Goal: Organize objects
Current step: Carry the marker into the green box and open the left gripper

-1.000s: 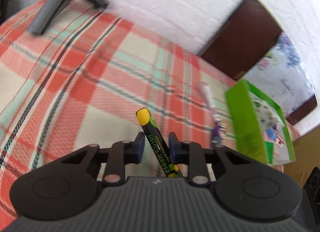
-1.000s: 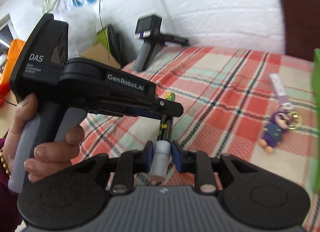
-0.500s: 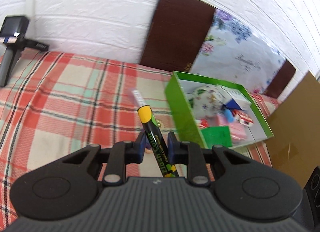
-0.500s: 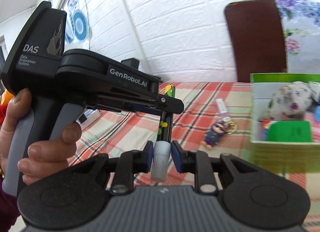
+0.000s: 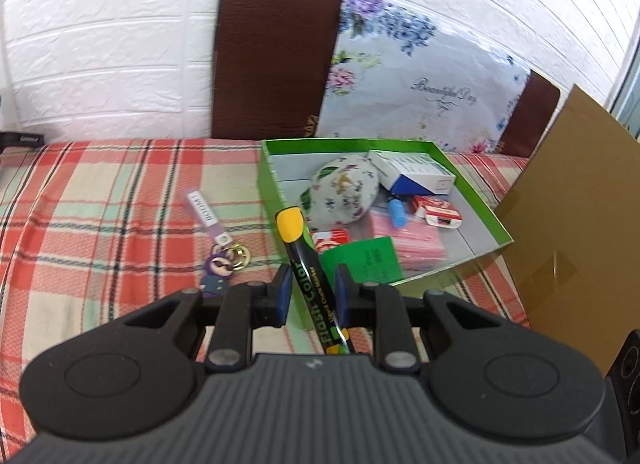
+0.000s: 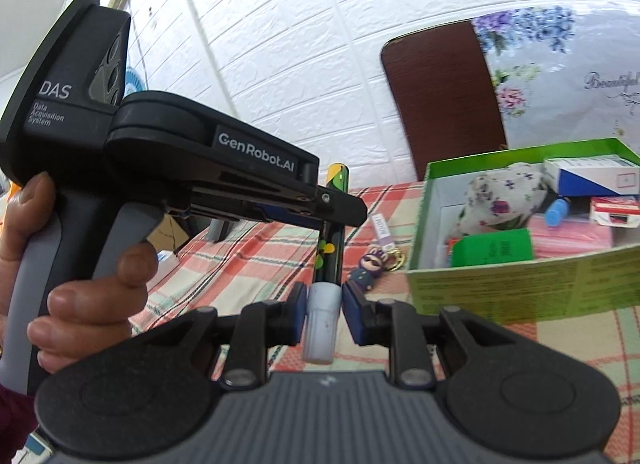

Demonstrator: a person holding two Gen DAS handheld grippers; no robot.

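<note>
Between your two tongs the glossy black chalk marker [image 5: 310, 284] hangs over the plaid cloth [image 5: 100, 203]: left tongs [image 5: 310, 294] clamp its barrel, right tongs [image 6: 323, 310] pinch its matte white cap [image 6: 320, 324], likely steadying it for the cardboard green box [image 5: 268, 179] just beyond.
</note>
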